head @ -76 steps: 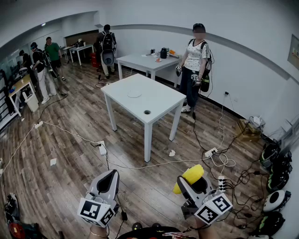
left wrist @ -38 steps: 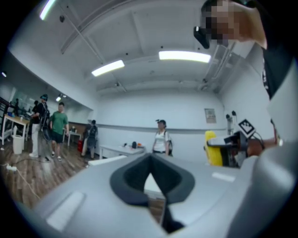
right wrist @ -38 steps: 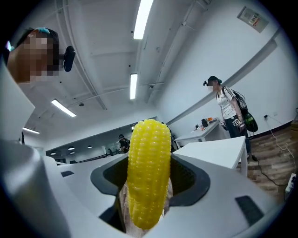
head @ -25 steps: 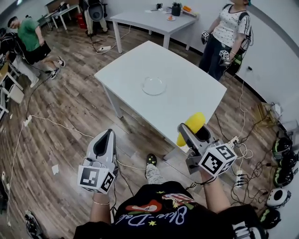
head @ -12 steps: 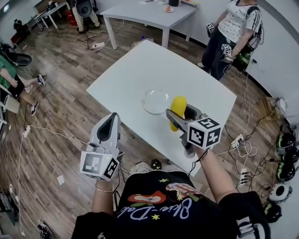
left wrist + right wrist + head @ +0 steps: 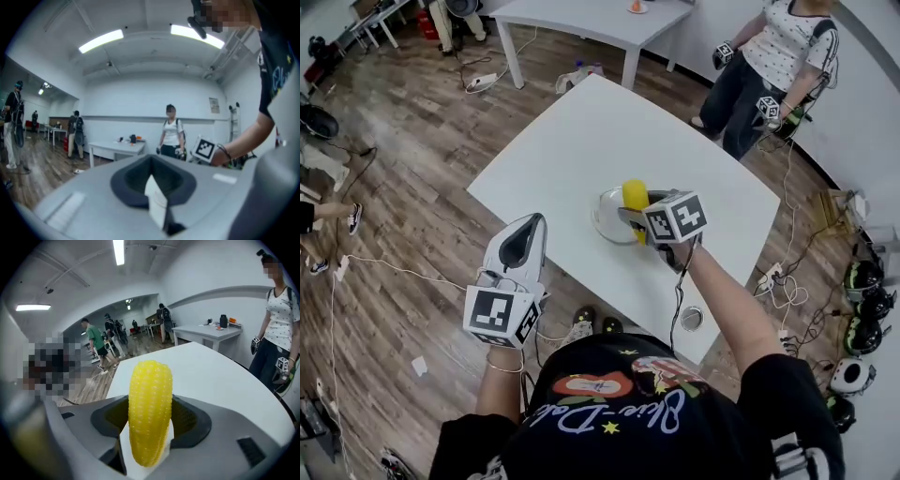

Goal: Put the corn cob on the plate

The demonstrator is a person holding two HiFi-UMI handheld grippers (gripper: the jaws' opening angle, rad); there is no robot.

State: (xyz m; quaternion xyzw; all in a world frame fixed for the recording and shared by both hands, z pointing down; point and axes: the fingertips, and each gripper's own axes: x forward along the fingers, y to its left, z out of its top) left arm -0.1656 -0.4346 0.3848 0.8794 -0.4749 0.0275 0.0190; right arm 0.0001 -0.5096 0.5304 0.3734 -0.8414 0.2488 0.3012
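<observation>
The right tongs (image 6: 630,214) are clamped on a yellow corn cob (image 6: 635,195), which sticks out past the jaw tips. The cob is over the three o'clock side of a clear plate (image 6: 600,214) on the white bench (image 6: 581,131). The left tongs (image 6: 525,242), jaws pressed together with nothing between them, hang at the plate's seven o'clock, by the bench's near edge. A person (image 6: 773,56) stands at one o'clock.

Plate (image 6: 607,221) on table (image 6: 572,141) centre, corn cob (image 6: 634,197) in right gripper (image 6: 634,214) over plate, left gripper (image 6: 528,228) beside table's near-left edge, person (image 6: 769,70) behind table.
</observation>
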